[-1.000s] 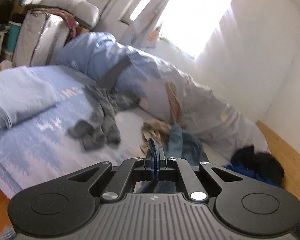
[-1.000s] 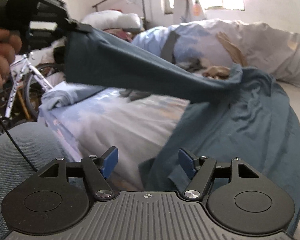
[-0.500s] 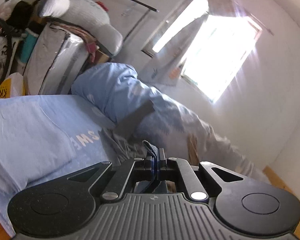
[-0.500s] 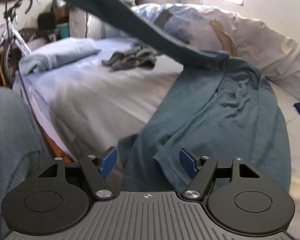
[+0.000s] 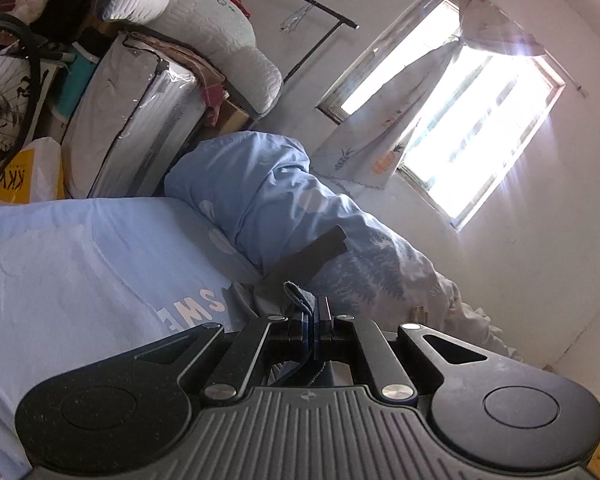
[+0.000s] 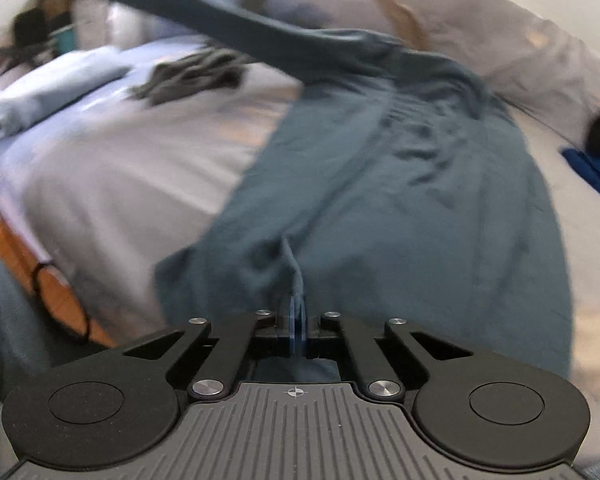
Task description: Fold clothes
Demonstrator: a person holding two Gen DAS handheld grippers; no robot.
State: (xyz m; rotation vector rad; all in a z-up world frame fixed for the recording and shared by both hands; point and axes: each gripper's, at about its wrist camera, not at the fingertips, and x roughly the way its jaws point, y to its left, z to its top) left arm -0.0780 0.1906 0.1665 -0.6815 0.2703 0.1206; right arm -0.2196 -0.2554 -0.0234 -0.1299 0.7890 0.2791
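Both claws, left claw (image 5: 311, 322) and right claw (image 6: 297, 326), clamped tight on teal shirt (image 6: 400, 184).

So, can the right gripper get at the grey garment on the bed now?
Probably not: the right gripper is shut on the teal shirt, and the grey garment lies apart, further up the bed.

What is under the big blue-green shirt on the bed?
The blue-green shirt lies spread on the pale bedsheet, which shows around its edges. Whatever else sits beneath it is covered, so it cannot be seen.
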